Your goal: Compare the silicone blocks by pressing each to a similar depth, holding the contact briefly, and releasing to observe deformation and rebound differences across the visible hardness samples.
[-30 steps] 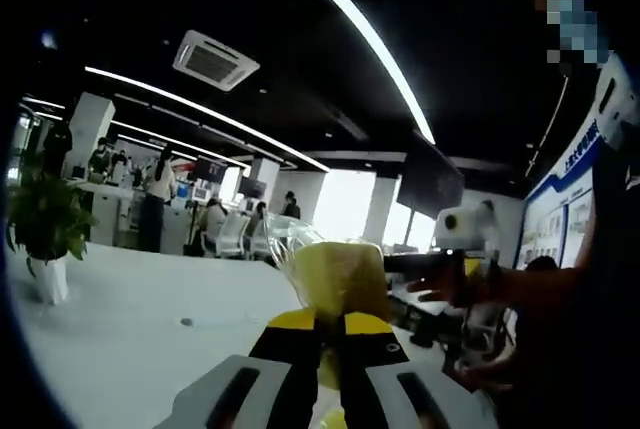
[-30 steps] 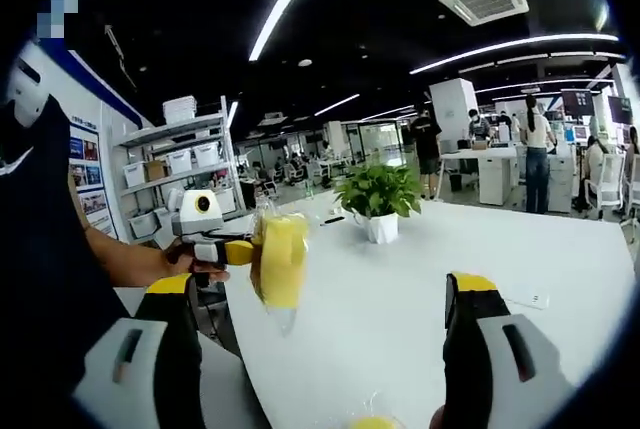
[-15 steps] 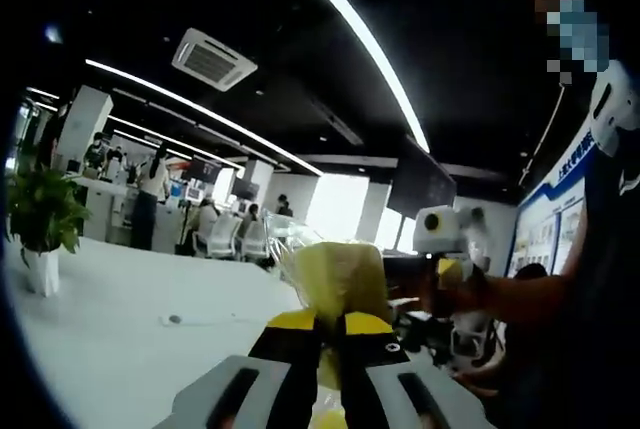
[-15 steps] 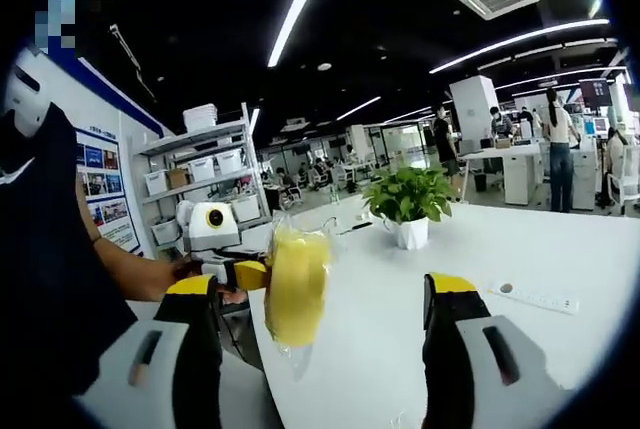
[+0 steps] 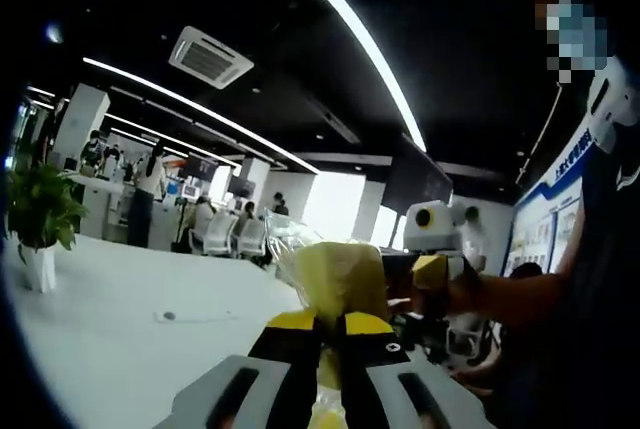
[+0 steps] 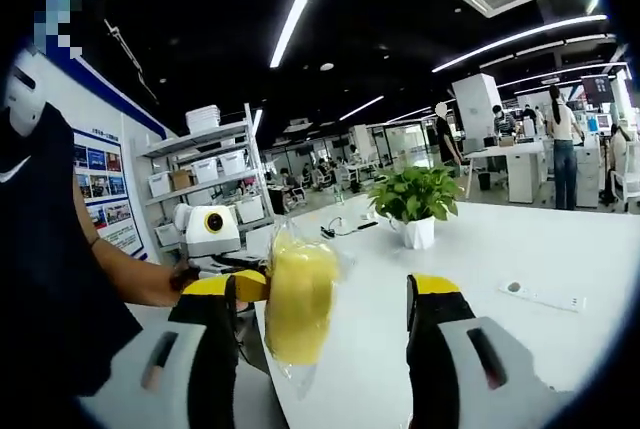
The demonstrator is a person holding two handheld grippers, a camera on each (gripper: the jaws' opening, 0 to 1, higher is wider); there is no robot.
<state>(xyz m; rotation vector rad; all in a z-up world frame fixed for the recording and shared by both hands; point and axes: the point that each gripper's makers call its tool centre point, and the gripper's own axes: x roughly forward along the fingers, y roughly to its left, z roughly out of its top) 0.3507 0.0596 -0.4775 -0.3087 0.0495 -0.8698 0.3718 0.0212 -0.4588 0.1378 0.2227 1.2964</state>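
Right gripper view: bagged block (image 6: 297,294) at 9 o'clock of centre; potted plant (image 6: 417,201) on table (image 6: 560,279) at 1 o'clock.

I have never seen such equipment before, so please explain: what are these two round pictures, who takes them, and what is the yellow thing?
A person holds two hand grippers, each carrying a fisheye camera that looks along its jaws. In the left gripper view, the left gripper is shut on a yellow block in clear wrapping. The right gripper view shows that block from the side, between the open jaws of the right gripper, which do not seem to touch it. On the white table stand a potted plant and a power strip.
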